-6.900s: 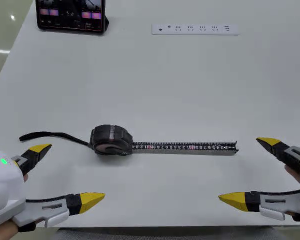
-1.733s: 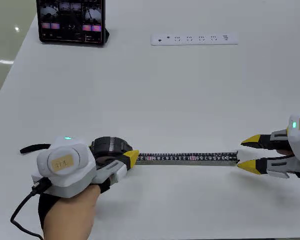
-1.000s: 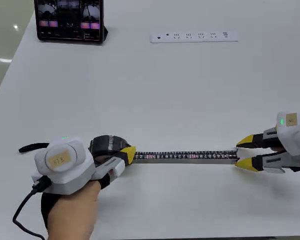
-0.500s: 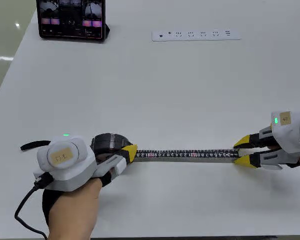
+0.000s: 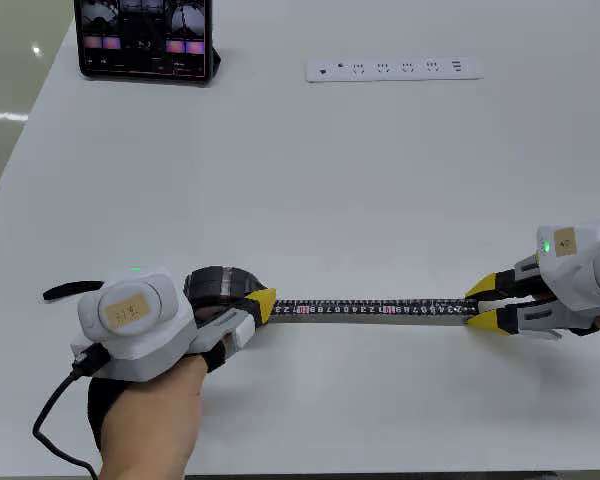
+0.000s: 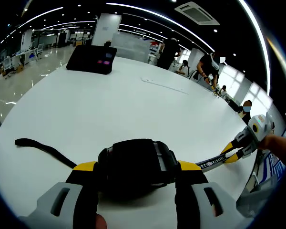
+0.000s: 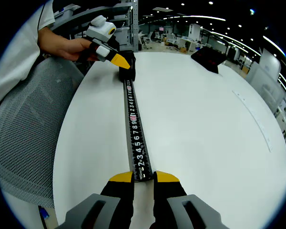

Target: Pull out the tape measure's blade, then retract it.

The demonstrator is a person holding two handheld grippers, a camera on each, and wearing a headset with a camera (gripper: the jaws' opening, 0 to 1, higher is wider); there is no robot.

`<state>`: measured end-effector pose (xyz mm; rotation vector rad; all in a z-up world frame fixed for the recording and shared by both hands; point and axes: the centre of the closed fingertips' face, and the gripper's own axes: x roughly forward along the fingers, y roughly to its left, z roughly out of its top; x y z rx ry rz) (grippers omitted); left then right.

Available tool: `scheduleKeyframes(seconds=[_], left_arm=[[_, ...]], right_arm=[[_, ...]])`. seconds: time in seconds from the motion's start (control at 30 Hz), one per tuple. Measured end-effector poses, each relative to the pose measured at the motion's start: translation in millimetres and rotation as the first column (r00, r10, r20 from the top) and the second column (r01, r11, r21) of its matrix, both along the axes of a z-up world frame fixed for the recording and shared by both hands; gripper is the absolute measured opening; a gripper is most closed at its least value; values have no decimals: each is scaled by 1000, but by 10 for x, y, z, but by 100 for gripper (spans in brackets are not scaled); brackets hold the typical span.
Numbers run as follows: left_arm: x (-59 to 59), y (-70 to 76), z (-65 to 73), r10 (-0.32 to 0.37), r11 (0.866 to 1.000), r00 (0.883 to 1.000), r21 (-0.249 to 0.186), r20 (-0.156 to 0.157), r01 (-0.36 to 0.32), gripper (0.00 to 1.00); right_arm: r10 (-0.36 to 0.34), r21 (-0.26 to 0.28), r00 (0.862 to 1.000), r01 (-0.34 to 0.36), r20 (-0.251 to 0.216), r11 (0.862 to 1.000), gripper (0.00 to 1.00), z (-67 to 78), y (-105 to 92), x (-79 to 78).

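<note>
Tape measure, the black round-cased one (image 5: 218, 285), sits front-left on your big white table (image 5: 330, 180), with your left gripper (image 6: 137, 167) clamped round its case. Its numbered steel blade (image 5: 370, 310) lies flat, stretched out rightward, the end pinched tight in your right gripper (image 5: 482, 303).

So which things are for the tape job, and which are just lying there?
For the job: tape measure, its blade, left hand-held gripper, right hand-held gripper.
Just lying about: tablet, power strip.
</note>
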<state>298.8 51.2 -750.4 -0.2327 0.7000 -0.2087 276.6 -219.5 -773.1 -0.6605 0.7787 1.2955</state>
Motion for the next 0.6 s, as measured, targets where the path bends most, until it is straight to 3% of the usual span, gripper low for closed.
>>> scheduleKeyframes(seconds=[0.6], left_arm=[[-20,10,-9,-15,1000,1000,19,-7,16,58]], right_arm=[[11,-11,1000,-10,7,1000,11,-17,-8,-1]])
